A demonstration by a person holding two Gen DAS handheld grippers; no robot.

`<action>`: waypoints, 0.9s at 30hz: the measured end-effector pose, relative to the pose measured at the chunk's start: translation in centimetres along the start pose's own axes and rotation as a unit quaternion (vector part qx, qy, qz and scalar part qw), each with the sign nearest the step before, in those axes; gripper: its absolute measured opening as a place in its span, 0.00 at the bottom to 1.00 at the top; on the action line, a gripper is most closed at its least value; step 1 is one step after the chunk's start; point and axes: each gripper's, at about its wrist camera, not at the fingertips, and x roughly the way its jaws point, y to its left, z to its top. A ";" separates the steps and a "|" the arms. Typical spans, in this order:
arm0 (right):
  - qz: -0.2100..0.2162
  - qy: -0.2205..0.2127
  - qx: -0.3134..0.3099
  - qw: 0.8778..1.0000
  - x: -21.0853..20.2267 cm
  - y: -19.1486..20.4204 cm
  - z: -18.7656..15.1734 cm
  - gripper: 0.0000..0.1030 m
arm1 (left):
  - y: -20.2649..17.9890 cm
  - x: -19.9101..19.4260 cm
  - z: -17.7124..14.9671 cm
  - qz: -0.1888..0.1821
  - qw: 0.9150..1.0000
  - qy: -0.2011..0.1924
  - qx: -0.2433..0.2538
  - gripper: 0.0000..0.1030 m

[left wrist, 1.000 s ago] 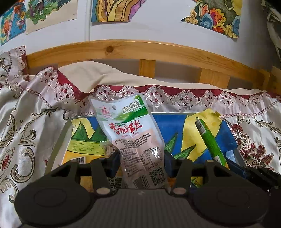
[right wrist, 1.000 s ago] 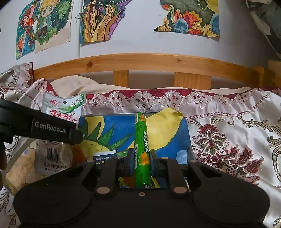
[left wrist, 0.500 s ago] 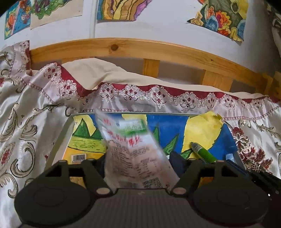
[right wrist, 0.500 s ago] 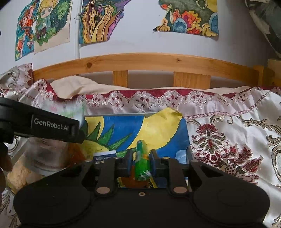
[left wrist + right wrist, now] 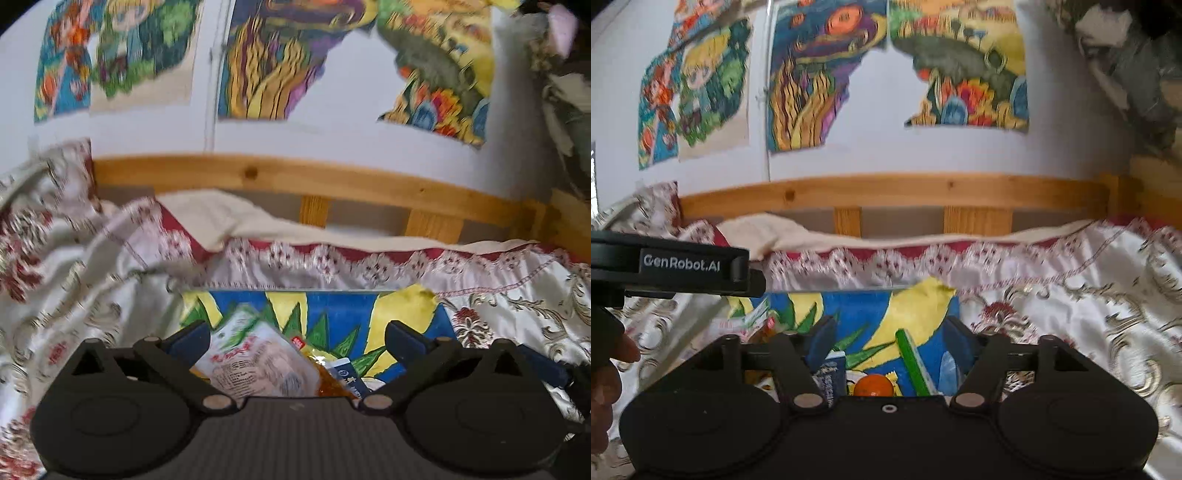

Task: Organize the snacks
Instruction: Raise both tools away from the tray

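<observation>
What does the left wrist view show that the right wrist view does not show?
Only the left wrist view shows the face of the snack pouch, lying free between the opening left tongs.

Only the right wrist view shows the green stick and an orange ball, both free between the opening right tongs, and a person's fingers.

Both show the painted box, the bedspread, the wooden rail and the wall drawings.

Both grippers were held above the painted box (image 5: 332,306), angled down toward it. The left gripper (image 5: 295,338) was caught with its jaws opening wide, its fingers (image 5: 190,338) apart and nothing gripped between them. The right gripper (image 5: 892,338) was likewise seen opening, its pads clear of anything. Part of a hand (image 5: 607,373) was glimpsed left of the box.
</observation>
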 end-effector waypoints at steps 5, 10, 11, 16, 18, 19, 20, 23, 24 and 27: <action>-0.003 -0.028 -0.009 1.000 -5.0 0.2 1.1 0.79 | 0.0 -4.6 -0.1 0.007 1.000 -0.029 0.003 1.00; 0.001 -0.050 -0.004 0.999 -9.9 0.6 2.0 0.85 | 0.2 -9.1 -0.5 0.006 0.999 -0.052 0.003 1.00; 0.002 -0.053 -0.004 0.999 -10.9 0.8 2.1 0.86 | 0.2 -10.0 -0.6 0.006 0.999 -0.054 0.005 1.00; 0.005 -0.063 0.001 0.998 -15.0 1.6 1.7 0.90 | 0.6 -13.8 -1.5 0.006 0.998 -0.067 0.007 1.00; 0.001 -0.068 0.001 0.998 -16.6 1.9 1.4 0.92 | 0.8 -15.2 -2.0 0.006 0.998 -0.069 0.006 1.00; 0.001 -0.069 0.003 0.998 -17.2 2.0 1.3 0.93 | 0.9 -15.8 -2.3 0.007 0.997 -0.070 0.005 1.00; 0.001 -0.071 0.004 0.997 -18.0 2.1 1.2 0.93 | 1.0 -16.5 -2.6 0.007 0.997 -0.072 0.004 1.00; -0.003 -0.077 0.002 0.997 -20.2 2.5 0.6 0.96 | 1.1 -18.3 -3.4 0.007 0.997 -0.073 0.002 1.00; -0.005 -0.078 0.000 0.997 -20.9 2.7 0.4 0.96 | 1.2 -18.8 -3.7 0.009 0.997 -0.074 0.002 1.00; -0.003 -0.073 0.004 0.997 -22.7 2.9 -0.2 0.97 | 1.2 -20.3 -4.5 0.012 0.997 -0.076 0.006 1.00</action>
